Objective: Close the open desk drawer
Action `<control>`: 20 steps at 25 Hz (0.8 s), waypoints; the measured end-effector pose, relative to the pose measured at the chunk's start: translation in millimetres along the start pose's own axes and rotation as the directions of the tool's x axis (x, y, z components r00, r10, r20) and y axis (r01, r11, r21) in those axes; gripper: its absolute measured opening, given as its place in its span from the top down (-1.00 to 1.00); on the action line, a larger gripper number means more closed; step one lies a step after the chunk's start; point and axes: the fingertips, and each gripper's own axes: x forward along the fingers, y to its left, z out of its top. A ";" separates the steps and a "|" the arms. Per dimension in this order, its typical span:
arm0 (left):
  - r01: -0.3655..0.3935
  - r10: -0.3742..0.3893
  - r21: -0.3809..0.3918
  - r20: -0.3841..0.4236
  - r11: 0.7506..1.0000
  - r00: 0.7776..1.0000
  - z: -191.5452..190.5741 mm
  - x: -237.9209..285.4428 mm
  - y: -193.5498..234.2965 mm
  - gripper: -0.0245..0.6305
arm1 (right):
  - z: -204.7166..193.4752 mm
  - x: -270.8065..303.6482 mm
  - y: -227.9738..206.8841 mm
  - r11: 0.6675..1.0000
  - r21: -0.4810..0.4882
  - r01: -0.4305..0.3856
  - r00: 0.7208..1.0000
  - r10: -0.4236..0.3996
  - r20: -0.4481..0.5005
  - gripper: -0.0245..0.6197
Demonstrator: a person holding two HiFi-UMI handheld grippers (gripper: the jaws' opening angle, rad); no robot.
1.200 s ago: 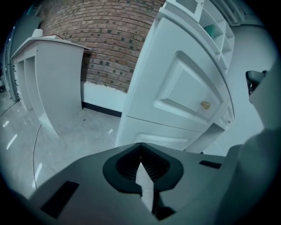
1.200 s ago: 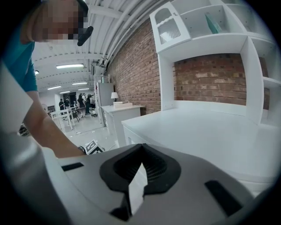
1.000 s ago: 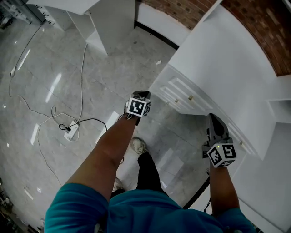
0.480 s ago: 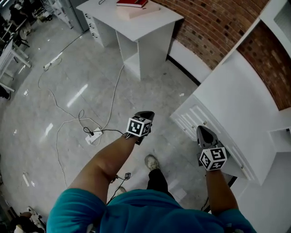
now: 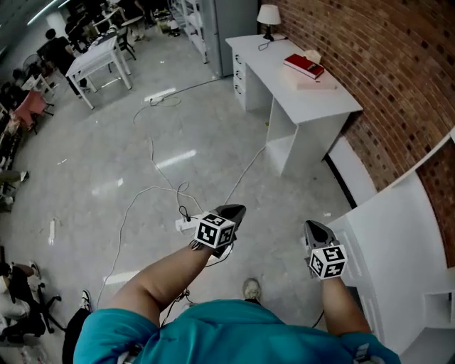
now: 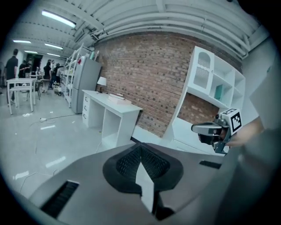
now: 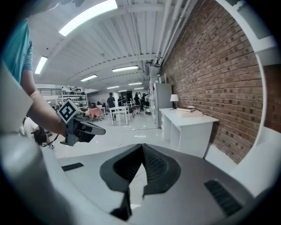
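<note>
White table (image 5: 328,105) against the brick wall (image 5: 370,64), bearing a red book (image 5: 304,65) and a small lamp (image 5: 268,14) at the far end. Glossy grey floor (image 5: 106,163) below, strewn with thin cables (image 5: 152,158) and a white power strip (image 5: 183,225).

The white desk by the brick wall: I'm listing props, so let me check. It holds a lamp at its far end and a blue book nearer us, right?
Not quite. The book is red, not blue; the head view shows it. The rest stands: the white desk by the brick wall holds it, with the lamp at the far end.
</note>
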 end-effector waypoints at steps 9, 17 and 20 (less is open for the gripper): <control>-0.233 0.256 -0.139 0.178 0.962 0.950 20.4 -166.7 56.1 0.89 | 60.2 81.4 111.3 0.932 -0.178 -0.315 0.949 0.310 -0.057 0.86; -0.372 0.409 -0.173 0.308 0.912 0.859 21.3 -326.9 61.7 0.89 | 107.4 90.0 229.7 0.840 -0.255 -0.480 0.877 0.472 -0.094 0.86; -0.400 0.440 -0.183 0.343 0.898 0.830 12.1 -383.4 61.1 0.89 | 127.7 86.4 276.4 0.809 -0.287 -0.513 0.855 0.512 -0.084 0.86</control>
